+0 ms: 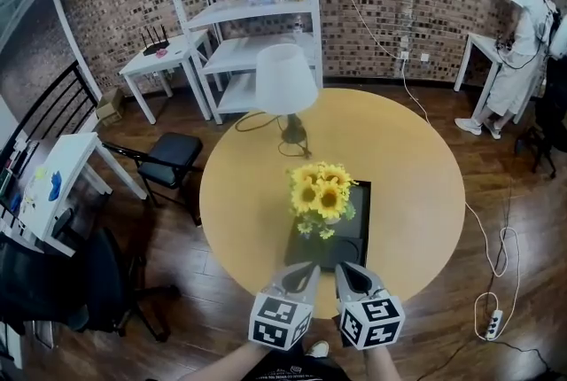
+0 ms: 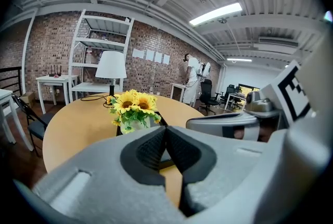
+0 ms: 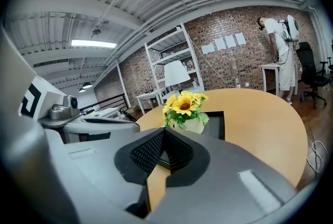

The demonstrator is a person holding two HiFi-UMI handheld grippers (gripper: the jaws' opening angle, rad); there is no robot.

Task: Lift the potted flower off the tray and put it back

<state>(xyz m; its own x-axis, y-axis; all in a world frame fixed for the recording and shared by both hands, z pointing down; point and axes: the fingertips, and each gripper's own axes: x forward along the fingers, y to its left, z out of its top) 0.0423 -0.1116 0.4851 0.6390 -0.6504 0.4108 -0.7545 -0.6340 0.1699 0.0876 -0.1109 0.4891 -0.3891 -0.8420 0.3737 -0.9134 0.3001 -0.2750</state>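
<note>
potted flower [image 1: 322, 191] on tray [image 1: 358, 227] by table [image 1: 416, 175] edge

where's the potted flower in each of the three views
Head view: potted flower near centre, on the black tray.
Left gripper view: potted flower left of centre, at mid height.
Right gripper view: potted flower just right of centre, at mid height.
Shared landmark: the white lamp stands beyond the flower and shows above it in every view.
</note>
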